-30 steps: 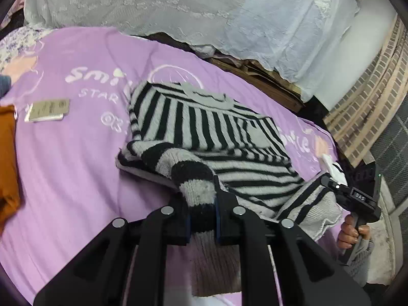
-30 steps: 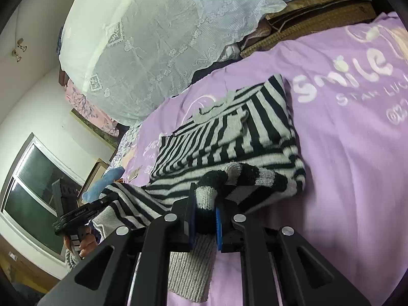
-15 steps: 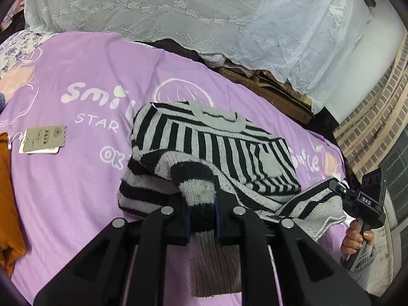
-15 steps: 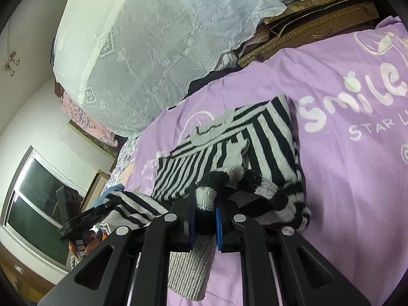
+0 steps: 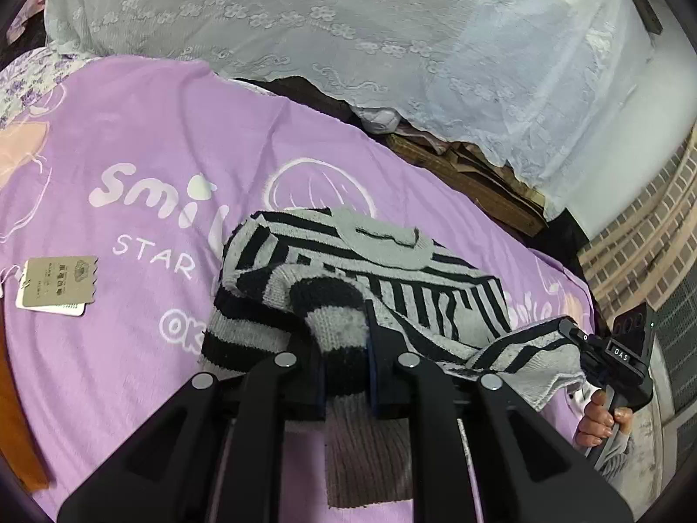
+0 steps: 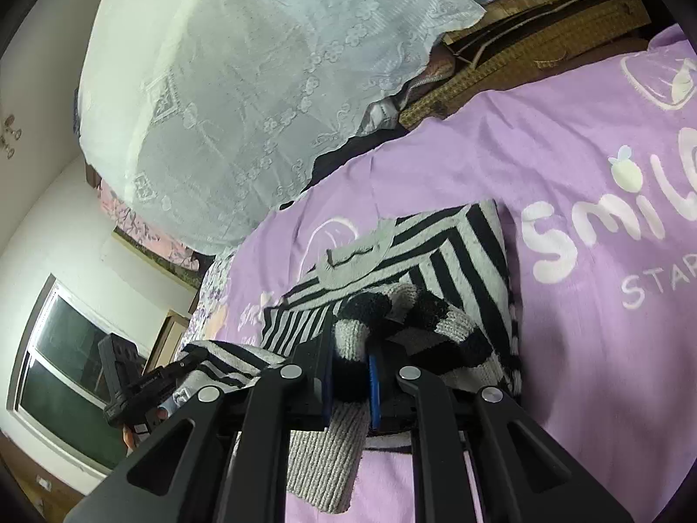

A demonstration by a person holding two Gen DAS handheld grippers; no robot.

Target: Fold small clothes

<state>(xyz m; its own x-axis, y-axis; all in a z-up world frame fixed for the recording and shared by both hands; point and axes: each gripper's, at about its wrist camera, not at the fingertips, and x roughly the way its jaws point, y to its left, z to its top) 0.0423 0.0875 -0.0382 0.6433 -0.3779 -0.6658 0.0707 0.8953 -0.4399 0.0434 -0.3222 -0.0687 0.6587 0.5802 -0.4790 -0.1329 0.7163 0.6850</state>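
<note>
Lying on the purple bedspread, a black-and-grey striped knit sweater, collar toward the far side, body partly folded already. Gripping a bunched striped sleeve near its grey ribbed cuff in the left tongs, jaws pinched narrow on the knit, cuff hanging loose below them. Gripping the other sleeve the same way in the right tongs, jaws closed tight on the wool with its ribbed cuff drooping beneath. Showing in the left view too, the right tongs with striped cloth draped over them. Judging the step: carrying both sleeves in over the sweater's body for a fold, roughly midway through this garment. Handling likely soft, thick and light, with no stiffness to hold an edge; stretching and sagging between the two grips, so lifting high probably dragging the folded body out of line. Looking grippy rather than slippery, the fuzzy yarn, though prone to snagging on jaw edges. Holding best at the firmer ribbed cuffs or sleeve ends, as now, or along the shoulder seams and hem corners for later folds. Lying apart on the bedspread, a paper hang tag, and an orange garment at the left edge.
</note>
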